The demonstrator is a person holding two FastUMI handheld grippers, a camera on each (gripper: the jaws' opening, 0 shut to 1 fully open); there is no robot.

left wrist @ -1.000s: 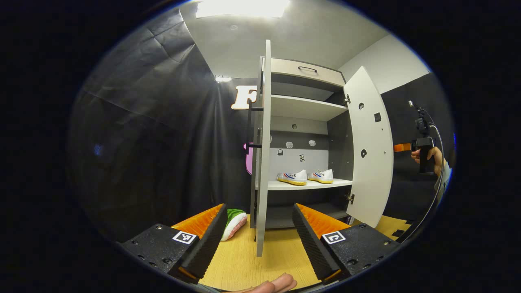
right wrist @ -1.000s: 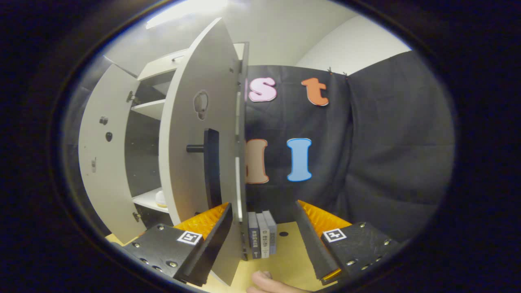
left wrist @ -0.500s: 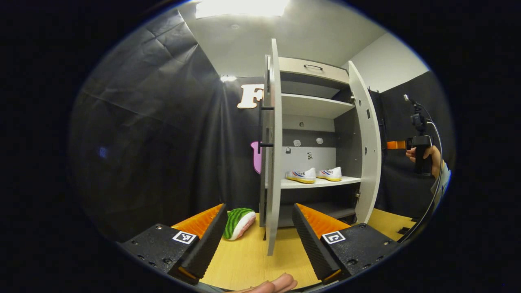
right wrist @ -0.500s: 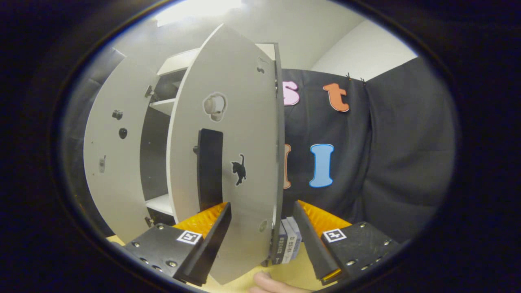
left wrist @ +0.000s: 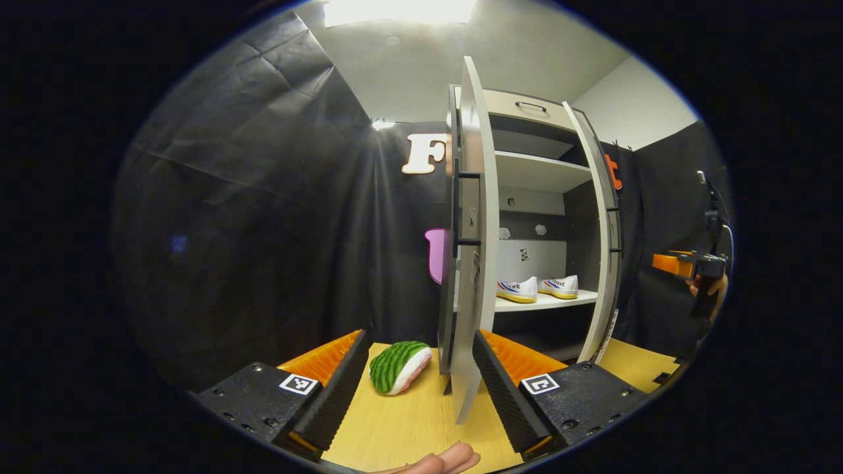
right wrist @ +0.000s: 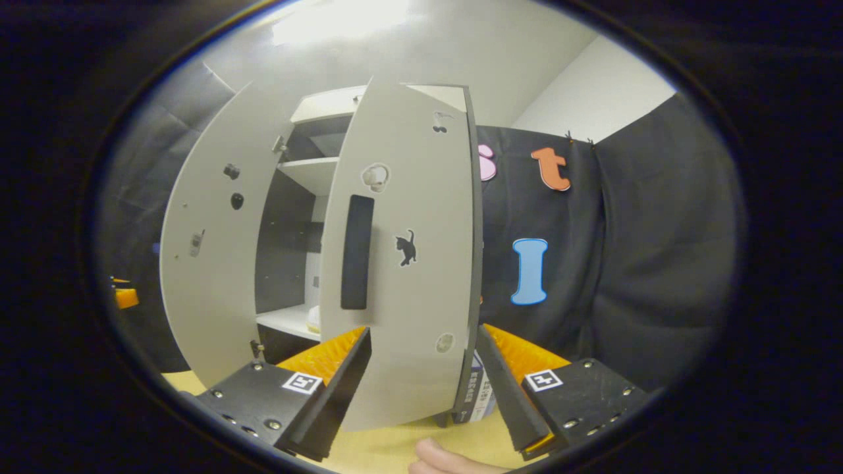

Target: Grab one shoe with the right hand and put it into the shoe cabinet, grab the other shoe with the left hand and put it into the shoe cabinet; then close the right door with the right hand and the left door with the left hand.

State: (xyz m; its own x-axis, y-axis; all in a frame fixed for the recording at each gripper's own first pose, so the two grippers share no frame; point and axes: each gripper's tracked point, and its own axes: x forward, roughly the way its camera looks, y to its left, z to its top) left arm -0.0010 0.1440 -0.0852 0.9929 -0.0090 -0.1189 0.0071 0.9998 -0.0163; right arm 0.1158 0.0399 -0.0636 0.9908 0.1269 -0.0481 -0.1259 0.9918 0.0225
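Facing the right door [right wrist: 402, 263], the right hand-held gripper [right wrist: 421, 382] gapes wide.

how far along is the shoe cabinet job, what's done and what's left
Done: both shoes sit on the cabinet's lower shelf. In hand: the right door stands partly shut in front of the open right gripper. Left: shutting it fully, then the left door, edge-on before the open left gripper.

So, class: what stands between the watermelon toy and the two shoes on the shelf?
In the left gripper view, the left door stands between the toy and the shoes.
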